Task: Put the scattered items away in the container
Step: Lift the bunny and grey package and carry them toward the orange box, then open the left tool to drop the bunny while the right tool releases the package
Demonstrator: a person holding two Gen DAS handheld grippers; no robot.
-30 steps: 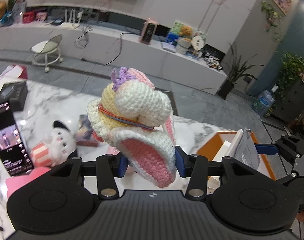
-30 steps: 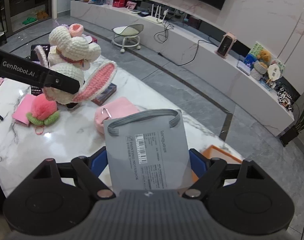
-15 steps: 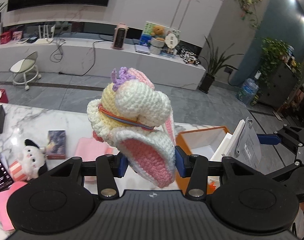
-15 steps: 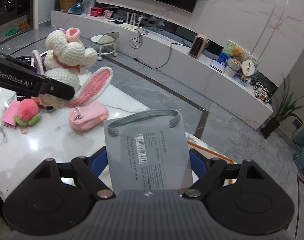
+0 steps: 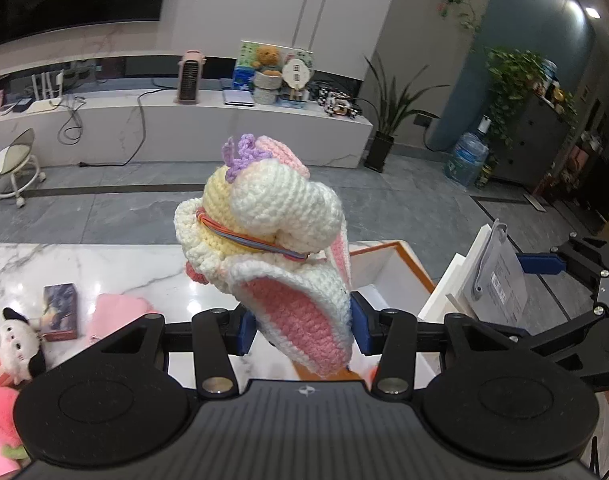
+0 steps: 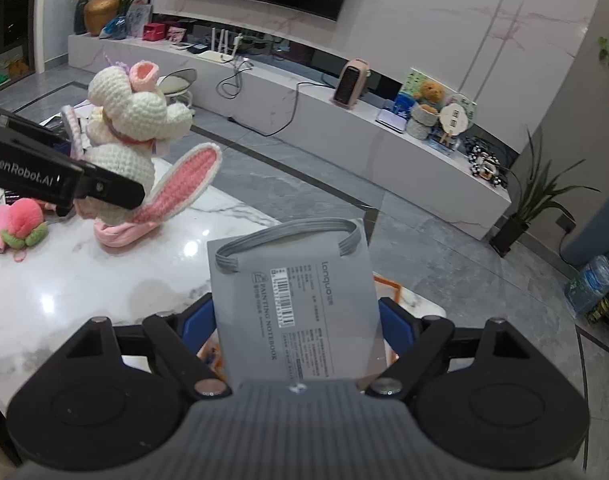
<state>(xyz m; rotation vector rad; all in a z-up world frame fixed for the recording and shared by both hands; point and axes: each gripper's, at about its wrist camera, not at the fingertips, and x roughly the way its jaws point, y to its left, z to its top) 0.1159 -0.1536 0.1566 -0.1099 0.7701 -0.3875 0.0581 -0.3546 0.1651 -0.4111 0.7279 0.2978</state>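
Note:
My left gripper is shut on a crocheted white and pink rabbit, held up above the marble table. The same rabbit shows at the left of the right wrist view, with the left gripper clamped on its ear. My right gripper is shut on a grey painting notebook, which also appears at the right of the left wrist view as the notebook. The orange-rimmed white box lies just beyond and below the rabbit; its orange rim peeks out behind the notebook.
On the table at the left lie a pink pouch, a small dark box, a white plush figure and a pink peach plush. Beyond the table edge are grey floor, a stool and a long white media bench.
Both grippers have swung right over the table with their loads. The orange-rimmed box now sits closer under the rabbit, and the scattered items have slid to the left of both views.

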